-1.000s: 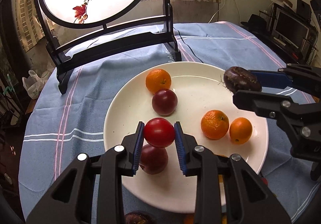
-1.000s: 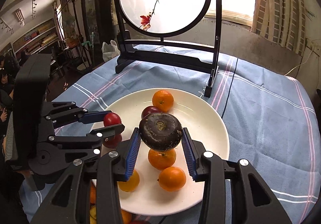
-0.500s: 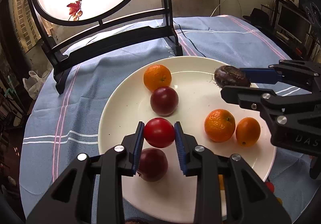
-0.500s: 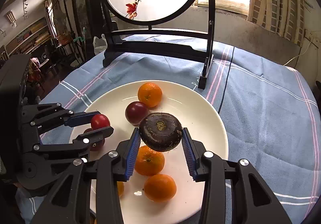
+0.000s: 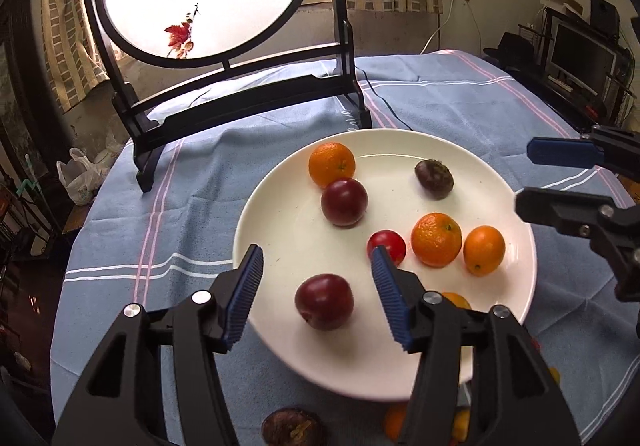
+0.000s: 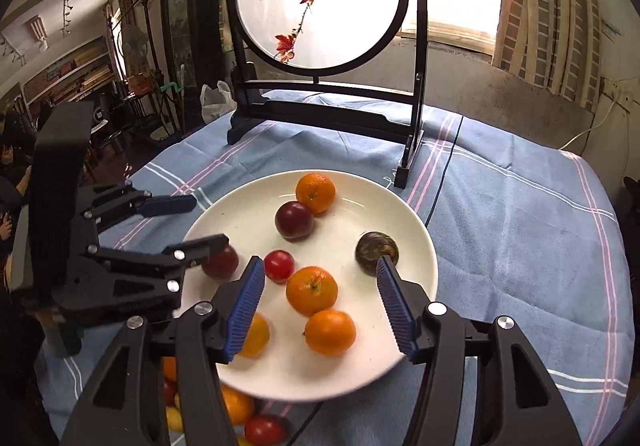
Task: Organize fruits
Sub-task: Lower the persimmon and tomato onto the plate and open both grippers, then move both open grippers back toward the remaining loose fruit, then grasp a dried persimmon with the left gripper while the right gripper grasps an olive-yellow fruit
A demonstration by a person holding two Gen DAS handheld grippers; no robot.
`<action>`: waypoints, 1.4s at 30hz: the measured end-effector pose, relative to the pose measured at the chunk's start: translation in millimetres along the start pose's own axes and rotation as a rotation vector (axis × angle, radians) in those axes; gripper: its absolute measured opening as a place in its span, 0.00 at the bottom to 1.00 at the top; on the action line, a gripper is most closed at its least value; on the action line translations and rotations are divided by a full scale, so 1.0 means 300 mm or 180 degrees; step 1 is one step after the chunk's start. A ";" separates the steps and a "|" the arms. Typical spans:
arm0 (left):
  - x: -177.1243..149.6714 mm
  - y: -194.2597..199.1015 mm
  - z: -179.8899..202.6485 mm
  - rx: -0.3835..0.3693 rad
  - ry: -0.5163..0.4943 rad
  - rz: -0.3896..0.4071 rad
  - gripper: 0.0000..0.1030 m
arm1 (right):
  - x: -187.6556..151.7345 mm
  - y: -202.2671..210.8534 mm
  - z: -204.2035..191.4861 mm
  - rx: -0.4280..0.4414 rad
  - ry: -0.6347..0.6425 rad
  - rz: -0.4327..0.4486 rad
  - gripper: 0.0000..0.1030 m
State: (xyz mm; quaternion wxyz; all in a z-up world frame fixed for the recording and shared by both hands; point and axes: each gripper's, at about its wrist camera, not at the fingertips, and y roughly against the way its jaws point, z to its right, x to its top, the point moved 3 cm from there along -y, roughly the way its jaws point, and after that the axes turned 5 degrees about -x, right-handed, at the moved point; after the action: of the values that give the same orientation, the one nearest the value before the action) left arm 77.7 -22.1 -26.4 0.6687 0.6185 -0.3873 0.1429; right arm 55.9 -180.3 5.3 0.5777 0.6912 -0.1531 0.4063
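Both grippers hover above the white plate (image 5: 280, 358) w/ nothing between the pads: left gripper (image 5: 318, 294) and right gripper (image 6: 320, 304) have each just been opening, jaws now spread, no fruit pinched. Small red tomato (image 5: 387, 245) sits loose on the plate, beside the big orange (image 5: 436, 239); dark brown round fruit (image 6: 376, 252) rests near the plate's right rim in the right wrist view, clear of the pads. Also on plate: two dark red plums (image 5: 344, 201), (image 5: 324, 301), far orange (image 5: 331, 164), small orange (image 5: 484, 250). More fruit lies off-plate on the blue cloth (image 5: 200, 166) at the near edge, partly hidden. Handling, as judged: all pcs light, round, prone to roll on the smooth glazed plate. Tomato thin-skinned, soft, so grip gently across its widest girth. Plums smooth, likely slippery; take at equator. Oranges firmer w/ textured peel, the most forgiving. Brown fruit looks hard-shelled; equator grip again.
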 end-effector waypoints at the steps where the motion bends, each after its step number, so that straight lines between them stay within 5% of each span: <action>1: -0.015 0.027 -0.008 -0.0023 0.0006 0.0028 0.58 | -0.020 0.031 -0.009 0.0022 0.0043 0.0014 0.59; 11: -0.259 0.230 -0.042 -0.0173 -0.0083 -0.0010 0.63 | -0.253 0.244 -0.142 0.0177 0.0444 -0.0019 0.63; 20: -0.460 0.201 0.035 -0.0412 -0.0375 -0.0334 0.64 | -0.427 0.136 -0.199 0.0103 0.0699 -0.0514 0.62; 29: -0.448 0.109 0.041 -0.0539 -0.0303 -0.0474 0.64 | -0.434 0.070 -0.213 0.0143 0.0720 -0.0659 0.62; 37: -0.428 0.075 0.053 -0.0646 -0.0284 -0.0512 0.63 | -0.434 0.032 -0.226 0.0194 0.0811 -0.0750 0.40; 40: -0.424 0.075 0.055 -0.0764 -0.0233 -0.0513 0.45 | -0.433 0.033 -0.226 0.0164 0.0814 -0.0749 0.37; 42: -0.423 0.078 0.056 -0.0763 -0.0219 -0.0511 0.42 | -0.435 0.037 -0.224 0.0158 0.0803 -0.0759 0.37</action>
State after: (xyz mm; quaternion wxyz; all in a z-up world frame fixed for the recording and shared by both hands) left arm -27.3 3.3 -99.0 0.7333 0.5677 -0.3735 0.0204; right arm -58.9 -155.1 -83.4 0.6192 0.6621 0.0137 0.4220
